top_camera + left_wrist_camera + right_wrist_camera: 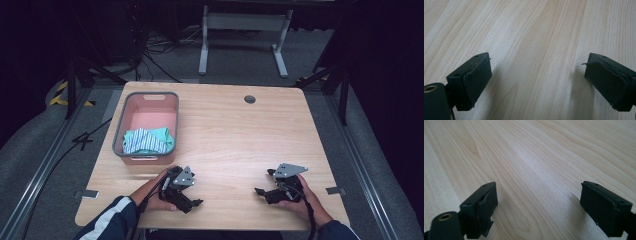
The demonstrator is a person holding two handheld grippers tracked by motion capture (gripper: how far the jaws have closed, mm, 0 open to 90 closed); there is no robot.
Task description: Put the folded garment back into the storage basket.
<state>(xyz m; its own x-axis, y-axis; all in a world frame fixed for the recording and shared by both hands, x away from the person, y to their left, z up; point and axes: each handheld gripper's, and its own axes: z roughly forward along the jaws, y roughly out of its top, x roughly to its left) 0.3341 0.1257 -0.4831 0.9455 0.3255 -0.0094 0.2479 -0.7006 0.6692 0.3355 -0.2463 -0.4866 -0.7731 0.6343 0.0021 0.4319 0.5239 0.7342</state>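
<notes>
Resting near the bench's (240,135) six o'clock edge, both claws, left (195,202) and right (260,191), gape empty, while the cloths (147,140) already sit in the basket (120,125) at ten o'clock, so the job looks finished.

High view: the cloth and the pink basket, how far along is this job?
Done, it seems: the striped cloth lies bunched inside the pink basket, at its near end. In hand: nothing; the left tongs and right tongs rest on the wooden table, jaws apart with bare wood between them in both gripper views. Left: probably nothing, since no other cloth lies on the table.
</notes>
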